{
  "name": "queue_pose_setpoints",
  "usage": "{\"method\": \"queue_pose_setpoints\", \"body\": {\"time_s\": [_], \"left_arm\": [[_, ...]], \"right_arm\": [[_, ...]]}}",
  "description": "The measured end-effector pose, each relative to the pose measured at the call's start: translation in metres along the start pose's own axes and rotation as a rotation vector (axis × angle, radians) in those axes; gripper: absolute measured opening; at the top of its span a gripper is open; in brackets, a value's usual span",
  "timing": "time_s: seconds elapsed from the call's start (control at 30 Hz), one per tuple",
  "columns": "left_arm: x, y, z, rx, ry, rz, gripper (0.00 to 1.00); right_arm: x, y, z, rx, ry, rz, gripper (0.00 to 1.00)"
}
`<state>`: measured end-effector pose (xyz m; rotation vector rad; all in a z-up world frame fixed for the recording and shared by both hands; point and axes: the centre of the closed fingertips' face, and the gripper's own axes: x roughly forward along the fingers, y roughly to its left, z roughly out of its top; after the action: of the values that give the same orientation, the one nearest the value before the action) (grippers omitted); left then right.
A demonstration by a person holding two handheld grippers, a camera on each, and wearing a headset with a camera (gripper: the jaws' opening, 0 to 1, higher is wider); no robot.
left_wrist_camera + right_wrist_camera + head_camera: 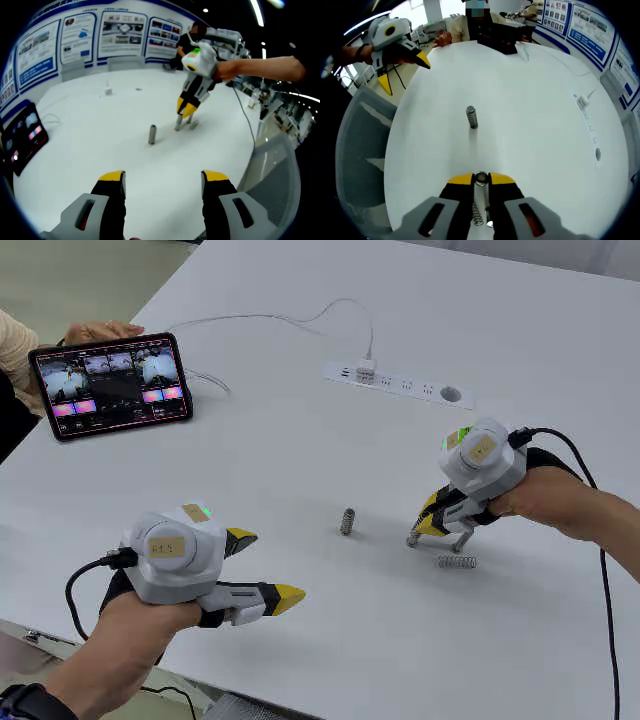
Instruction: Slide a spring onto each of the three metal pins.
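A metal pin with a spring around it (347,521) stands upright mid-table, also seen in the left gripper view (152,134) and the right gripper view (471,117). To its right, my right gripper (432,524) (480,179) is shut on the top of a second upright pin (412,538) (177,123). A third pin (462,541) stands just beside it. A loose spring (457,561) (477,213) lies flat on the table under that gripper. My left gripper (265,565) (163,177) hovers open and empty at the near left, apart from all the pins.
A tablet (110,383) leans at the far left with a person's hand (100,331) behind it. A white power strip (398,383) with a cable lies at the back. Cables trail from both grippers. The table's front edge (300,698) runs close beneath the left gripper.
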<state>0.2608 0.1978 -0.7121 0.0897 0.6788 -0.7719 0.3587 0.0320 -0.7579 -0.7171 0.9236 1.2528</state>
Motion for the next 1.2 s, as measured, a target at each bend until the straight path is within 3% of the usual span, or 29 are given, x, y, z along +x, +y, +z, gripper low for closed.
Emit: {"method": "queue_pose_setpoints", "body": {"time_s": [0.63, 1.0, 1.2], "left_arm": [[-0.004, 0.004, -0.001, -0.009, 0.002, 0.009, 0.62], [-0.004, 0.0, -0.001, -0.008, 0.001, 0.005, 0.62], [-0.004, 0.001, 0.0, -0.008, -0.001, 0.006, 0.62]], "right_arm": [[0.02, 0.002, -0.011, -0.008, 0.029, 0.007, 0.12], [0.02, 0.002, -0.01, 0.001, 0.027, 0.002, 0.13], [0.018, 0.002, -0.01, 0.008, 0.028, 0.003, 0.22]]}}
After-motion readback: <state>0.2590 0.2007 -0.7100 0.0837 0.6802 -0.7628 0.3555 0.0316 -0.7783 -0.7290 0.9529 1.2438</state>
